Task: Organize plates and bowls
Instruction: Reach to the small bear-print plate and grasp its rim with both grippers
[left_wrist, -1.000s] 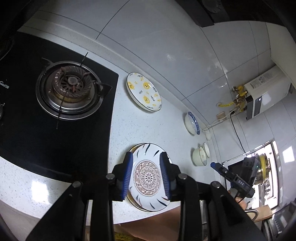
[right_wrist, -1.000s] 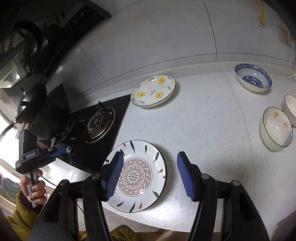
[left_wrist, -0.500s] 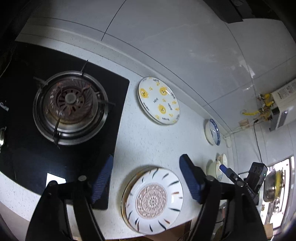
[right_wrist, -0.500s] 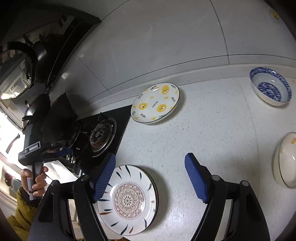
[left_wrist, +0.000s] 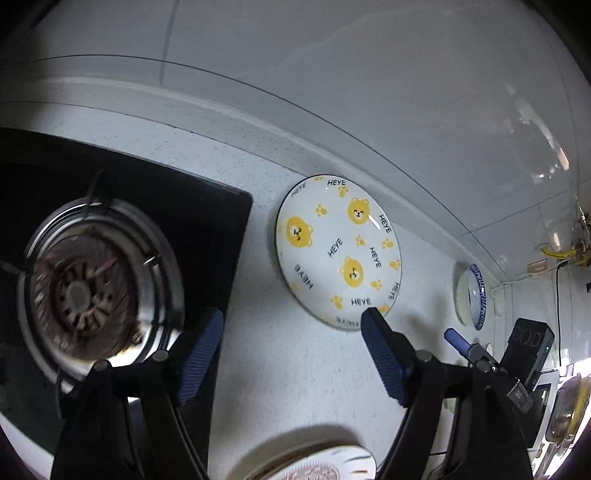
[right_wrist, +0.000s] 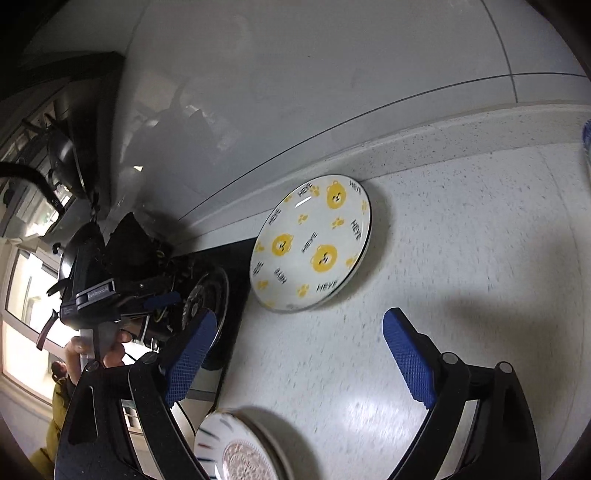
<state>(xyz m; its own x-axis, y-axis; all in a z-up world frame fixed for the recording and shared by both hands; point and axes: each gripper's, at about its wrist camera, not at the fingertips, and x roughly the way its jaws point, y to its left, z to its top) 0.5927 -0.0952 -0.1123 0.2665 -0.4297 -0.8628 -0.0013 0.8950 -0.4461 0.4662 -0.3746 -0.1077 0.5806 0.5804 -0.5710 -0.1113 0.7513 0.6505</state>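
Note:
A white plate with yellow bears (left_wrist: 338, 251) (right_wrist: 312, 243) lies flat on the speckled counter near the back wall. My left gripper (left_wrist: 291, 317) hovers just in front of it, open, nothing between its blue pads. My right gripper (right_wrist: 299, 317) is also short of the plate's near rim; its jaws are opening and hold nothing. A mandala-patterned plate (left_wrist: 310, 465) (right_wrist: 236, 450) rests on another plate at the counter's front, below both grippers. A blue-and-white bowl (left_wrist: 472, 295) stands further right along the wall.
The black gas hob (left_wrist: 207, 221) with its burner (left_wrist: 88, 291) (right_wrist: 207, 295) borders the bear plate on the left. The tiled wall rises right behind the plate. A hand (right_wrist: 96, 350) holds the left gripper over the hob. White counter (right_wrist: 461, 258) stretches to the right.
Both grippers left the mandala plate, opened wide and moved toward the back wall. The bear plate is now large and close ahead; the mandala plate has slid to the bottom edge of both views.

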